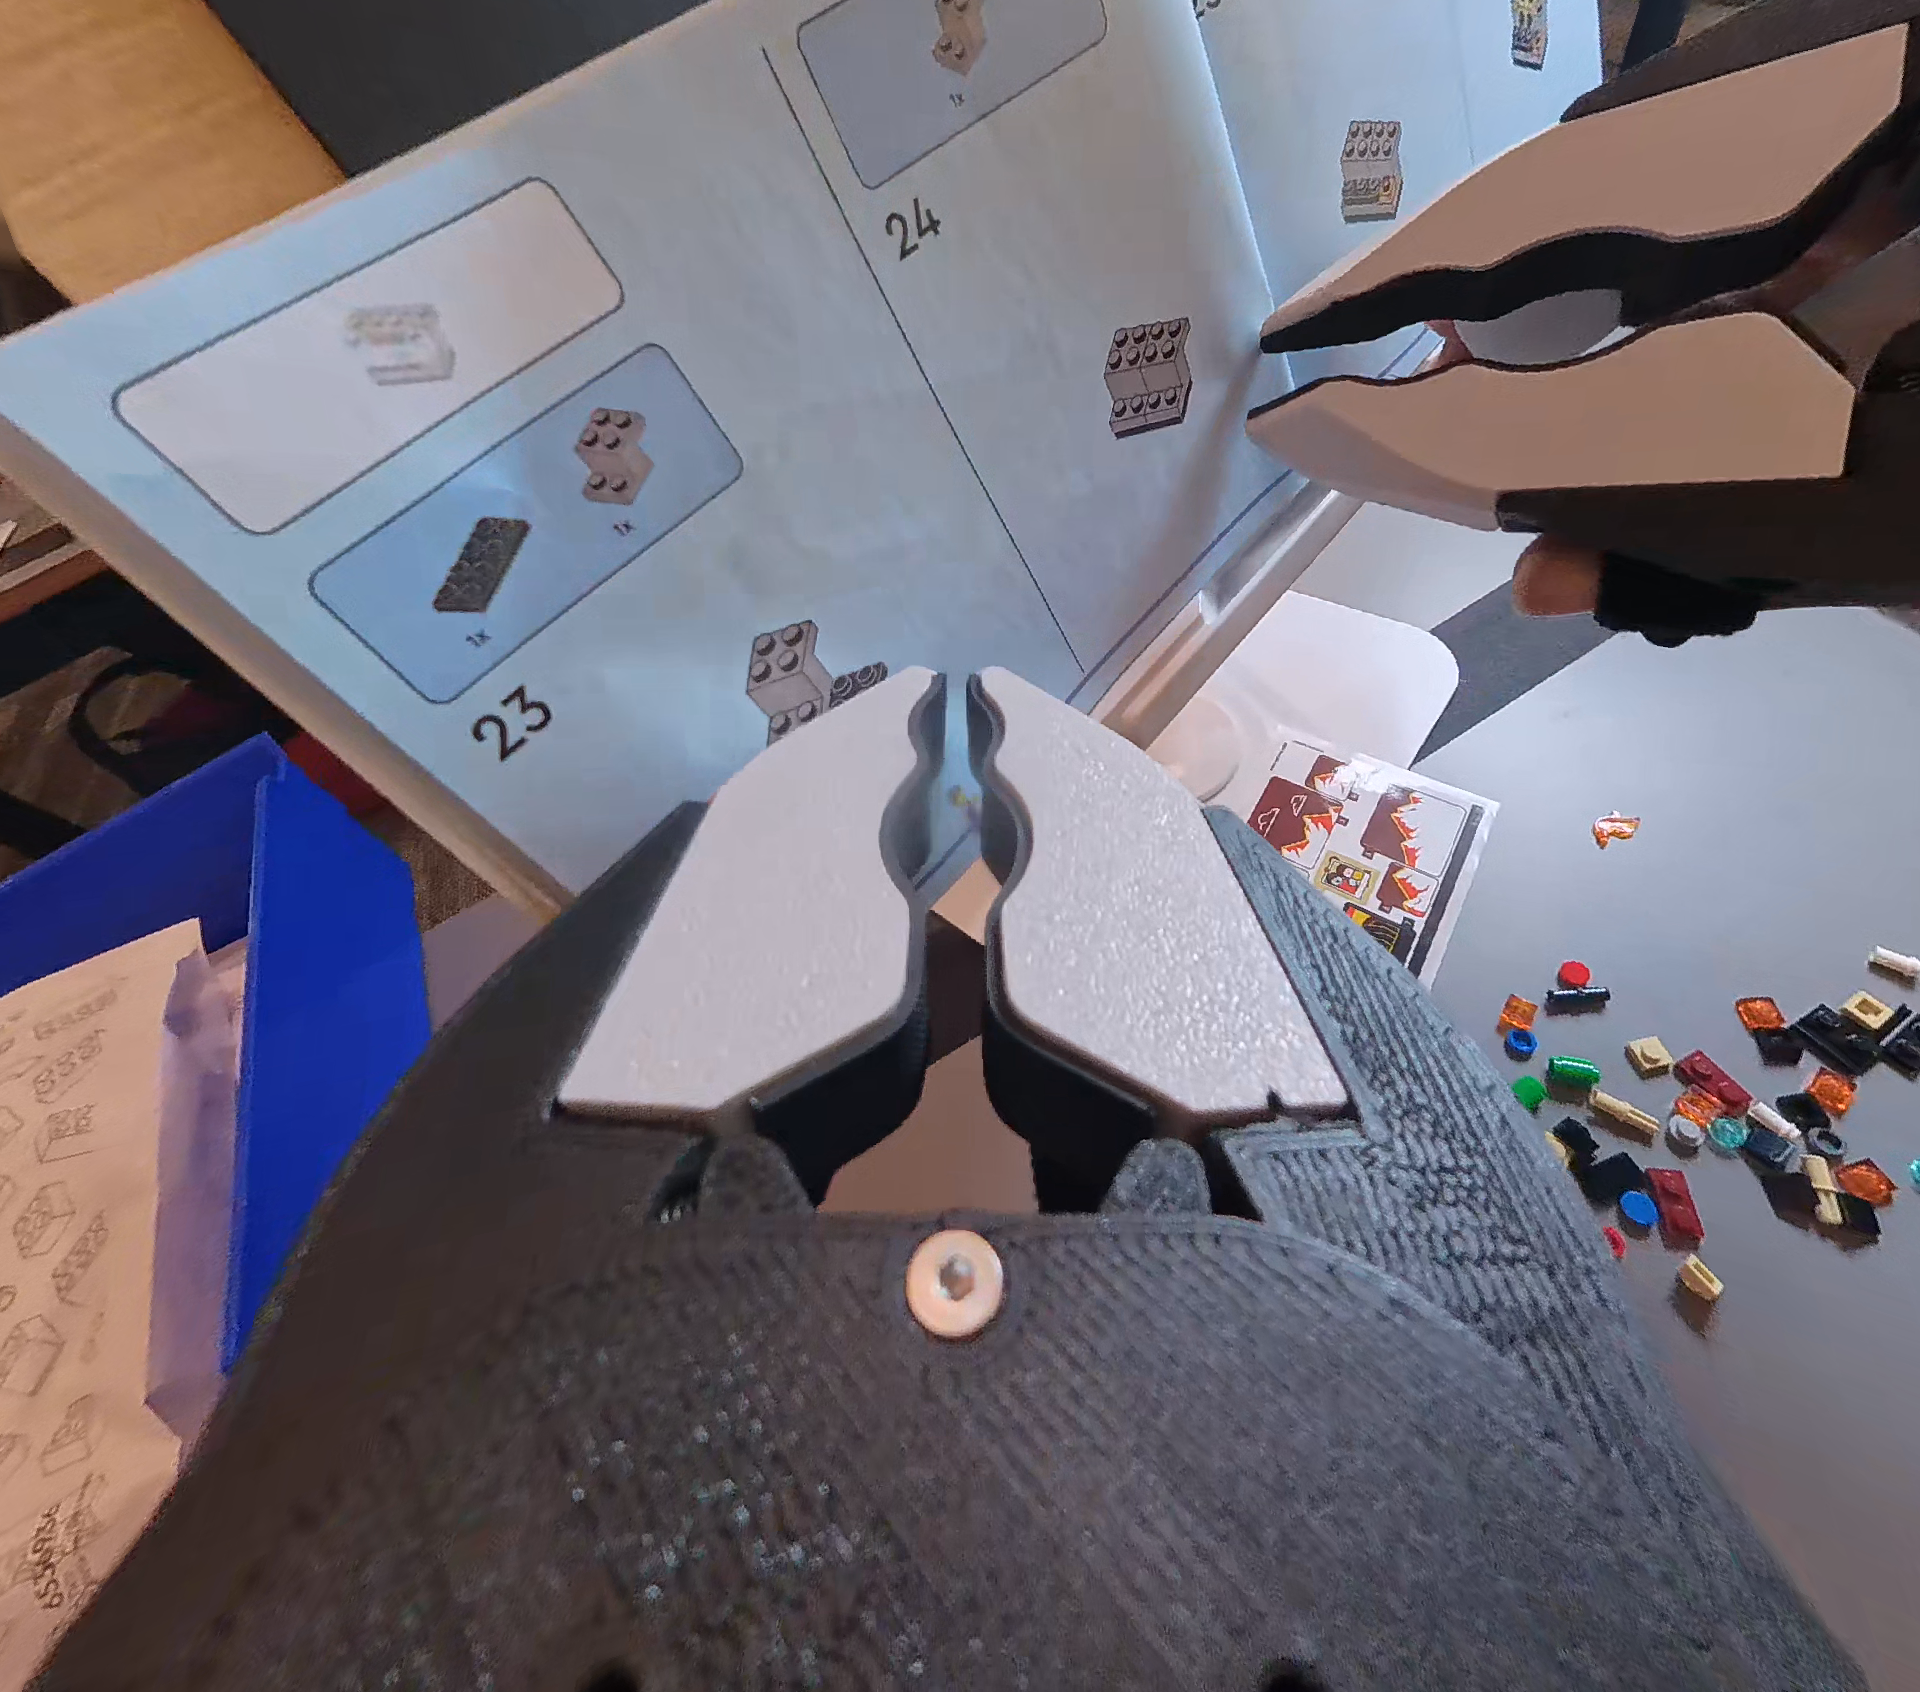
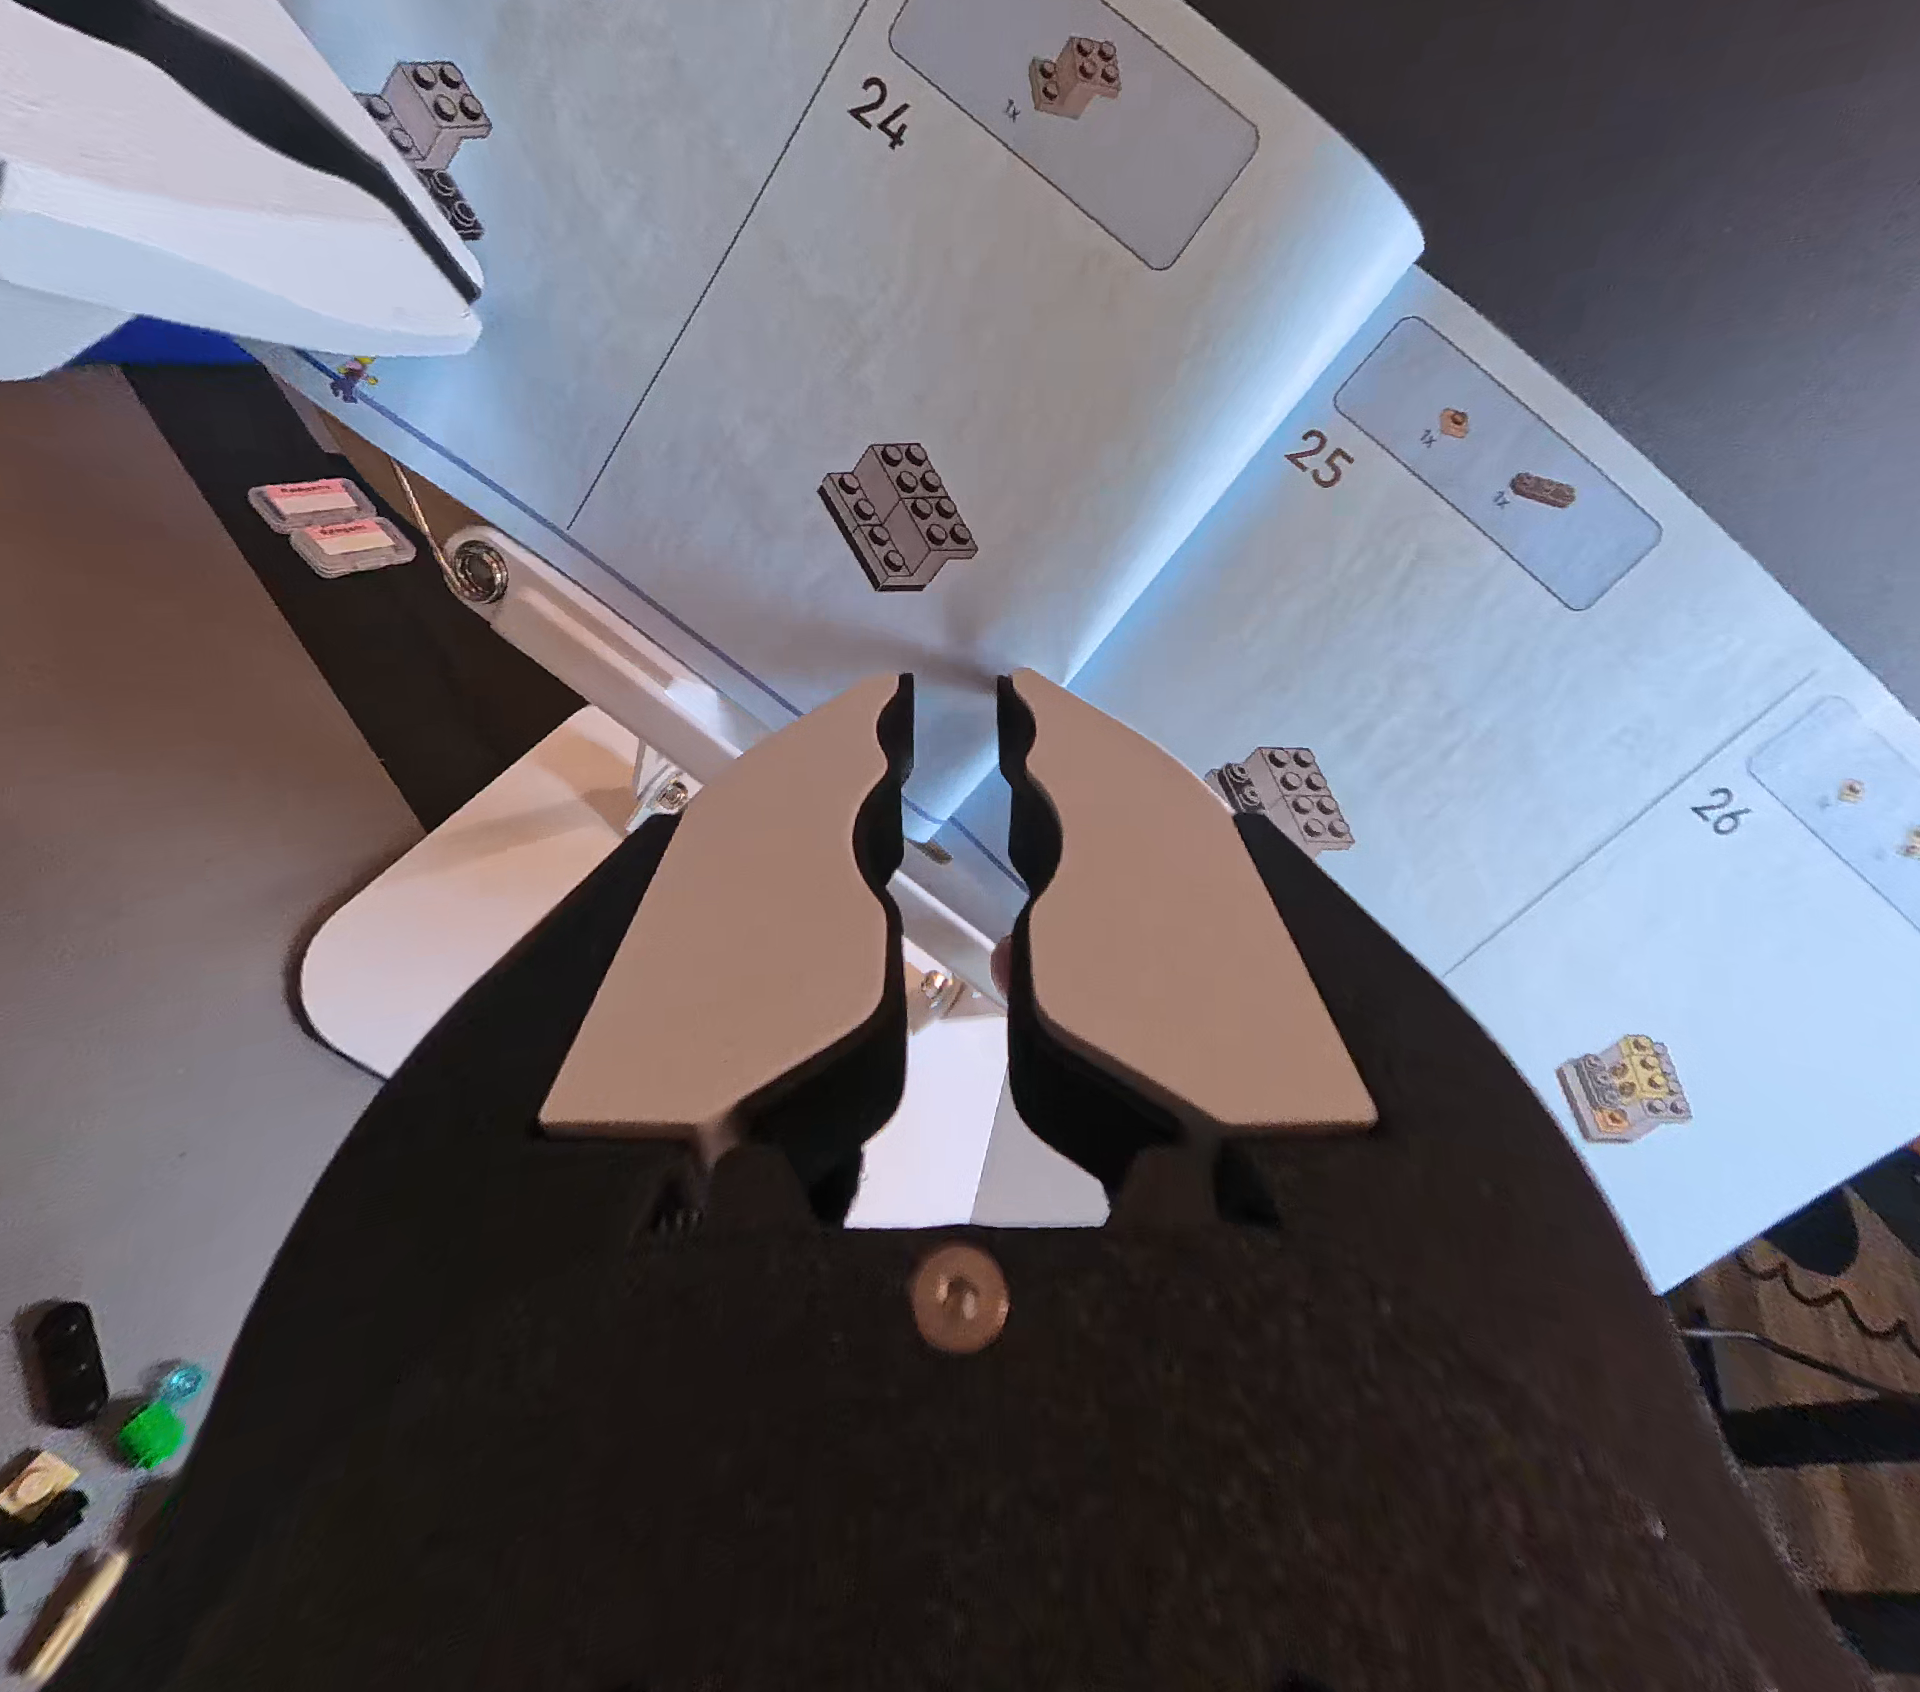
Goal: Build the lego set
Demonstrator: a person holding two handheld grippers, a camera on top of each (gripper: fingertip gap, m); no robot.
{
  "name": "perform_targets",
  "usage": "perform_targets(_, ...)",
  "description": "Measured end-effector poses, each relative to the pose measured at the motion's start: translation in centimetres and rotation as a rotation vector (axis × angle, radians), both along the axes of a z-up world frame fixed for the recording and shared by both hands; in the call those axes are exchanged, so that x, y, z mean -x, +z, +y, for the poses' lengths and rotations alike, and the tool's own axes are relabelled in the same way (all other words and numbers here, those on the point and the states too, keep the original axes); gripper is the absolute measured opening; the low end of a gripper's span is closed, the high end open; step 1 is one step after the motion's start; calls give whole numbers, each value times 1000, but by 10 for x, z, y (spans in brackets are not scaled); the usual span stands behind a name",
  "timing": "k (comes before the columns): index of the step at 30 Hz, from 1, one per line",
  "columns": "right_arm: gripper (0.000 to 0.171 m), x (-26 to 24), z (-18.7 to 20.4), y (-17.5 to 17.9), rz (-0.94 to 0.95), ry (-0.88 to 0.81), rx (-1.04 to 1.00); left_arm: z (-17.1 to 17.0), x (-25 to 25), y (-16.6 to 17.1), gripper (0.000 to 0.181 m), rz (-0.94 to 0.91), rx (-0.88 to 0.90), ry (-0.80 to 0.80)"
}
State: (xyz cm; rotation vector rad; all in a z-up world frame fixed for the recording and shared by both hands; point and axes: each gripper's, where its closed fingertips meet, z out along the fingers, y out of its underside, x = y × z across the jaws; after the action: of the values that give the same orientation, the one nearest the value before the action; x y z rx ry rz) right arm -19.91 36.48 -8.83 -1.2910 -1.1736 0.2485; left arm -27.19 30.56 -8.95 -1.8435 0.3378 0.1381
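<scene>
An open instruction booklet point(image 1: 727, 292) stands tilted on a white stand point(image 1: 1340, 676); it also shows in the right wrist view point(image 2: 935, 292). My left gripper point(image 1: 958, 681) hangs in front of the lower part of the left page. Its jaws are closed to a thin slit, and nothing shows between them. It also shows at the upper left of the right wrist view point(image 2: 468, 297). My right gripper point(image 2: 953, 681) is open at the booklet's middle fold, where the page bulges towards the gap. The pads do not press on the page. The left wrist view shows its parted tips point(image 1: 1259, 380) at the page's edge.
Loose small Lego pieces point(image 1: 1714, 1112) lie on the grey table at the right, with a sticker sheet point(image 1: 1371, 853) beside the stand. A blue bin point(image 1: 312, 915) holding a printed paper bag point(image 1: 73, 1227) is at the left. Two small flat cases point(image 2: 332, 530) lie behind the stand. One gripper's finger ends stand about 10 centimeters off the other's.
</scene>
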Motion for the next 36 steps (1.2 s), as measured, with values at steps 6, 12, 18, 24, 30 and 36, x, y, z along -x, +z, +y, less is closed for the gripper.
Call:
perform_targets(6,32,-3,8,8,27,-74,-3,-17,10,-3,11,-42,-17,40)
perform_targets(12,34,0,15,9,-15,-149,-76,-34,0,-27,14,-212,7,5)
perform_targets(18,33,1,14,9,-8,-145,-52,-18,-27,-51,41,-559,-11,-28)
perform_targets(24,33,3,11,18,-55,-148,-112,11,-5,-29,10,-705,-154,131)
perform_targets(30,35,6,14,18,-79,-163,-132,5,-4,-33,6,-1025,-253,100)
perform_targets(36,35,6,13,17,-54,-178,-107,-1,-9,-37,3,-1525,-452,-15)
